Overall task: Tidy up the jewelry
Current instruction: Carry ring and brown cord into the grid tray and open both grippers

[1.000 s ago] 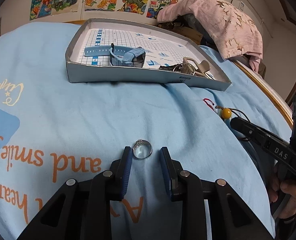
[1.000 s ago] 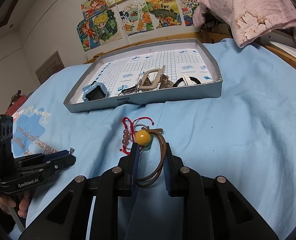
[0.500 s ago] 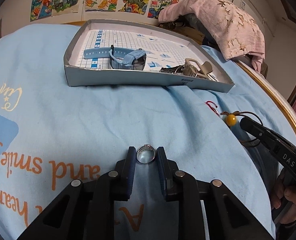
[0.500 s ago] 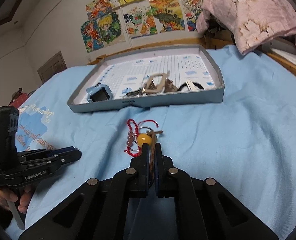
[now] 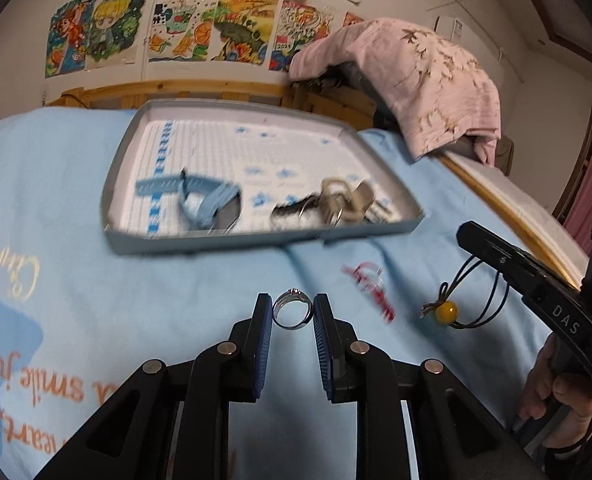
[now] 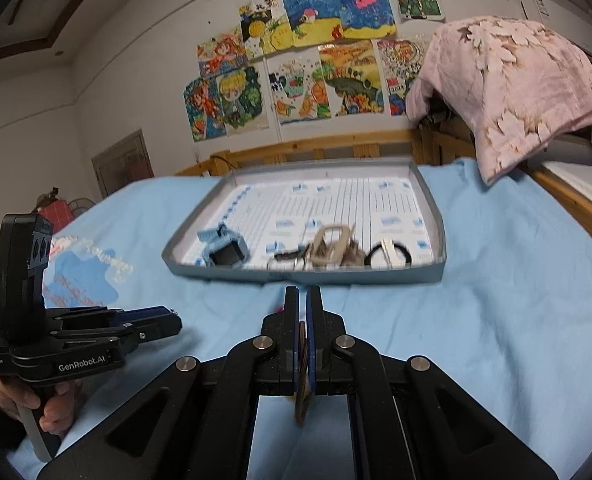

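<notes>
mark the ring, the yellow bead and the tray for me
ring (image 5: 292, 314): left wrist view, on the lower band, between the blue pads.
yellow bead (image 5: 446, 311): left wrist view, on the bead's middle, hanging from its dark cord.
tray (image 6: 304, 276): right wrist view, on the grey front wall.

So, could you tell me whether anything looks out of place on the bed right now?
Yes: a red string bracelet lies loose on the blue sheet, outside the grey tray that holds the watch and keys. The silver ring and the yellow-bead cord are each held in a hand-held gripper.
</notes>
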A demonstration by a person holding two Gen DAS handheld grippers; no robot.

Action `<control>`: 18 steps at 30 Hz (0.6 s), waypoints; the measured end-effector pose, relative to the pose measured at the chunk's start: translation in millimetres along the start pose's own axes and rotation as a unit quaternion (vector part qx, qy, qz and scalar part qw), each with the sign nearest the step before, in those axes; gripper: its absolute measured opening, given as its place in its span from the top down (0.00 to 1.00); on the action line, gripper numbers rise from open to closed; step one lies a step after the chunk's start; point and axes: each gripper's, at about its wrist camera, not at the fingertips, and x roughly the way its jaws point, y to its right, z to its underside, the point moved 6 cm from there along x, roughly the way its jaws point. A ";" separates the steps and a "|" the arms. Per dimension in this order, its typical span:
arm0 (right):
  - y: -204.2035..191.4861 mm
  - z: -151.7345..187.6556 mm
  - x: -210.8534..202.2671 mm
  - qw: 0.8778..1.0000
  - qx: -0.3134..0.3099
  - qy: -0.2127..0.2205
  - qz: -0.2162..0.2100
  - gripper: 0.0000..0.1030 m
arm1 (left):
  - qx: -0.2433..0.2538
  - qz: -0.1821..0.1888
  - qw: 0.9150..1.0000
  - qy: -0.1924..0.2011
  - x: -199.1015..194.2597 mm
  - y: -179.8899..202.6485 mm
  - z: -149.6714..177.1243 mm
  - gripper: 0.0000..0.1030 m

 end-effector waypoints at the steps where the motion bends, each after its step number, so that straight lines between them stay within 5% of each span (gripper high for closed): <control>1: 0.9 -6.4 0.7 1.000 -0.001 0.005 -0.002 0.97 | -0.002 0.003 1.000 0.001 1.7 1.4 -3.6 0.81; 8: 12.6 -45.2 16.3 0.999 0.003 0.033 -0.013 0.97 | -0.012 0.012 1.000 0.018 25.9 4.8 -42.4 0.81; 18: 40.4 -82.8 96.6 0.999 0.009 0.032 -0.006 0.97 | -0.008 0.007 1.000 0.018 91.1 4.4 -80.4 0.81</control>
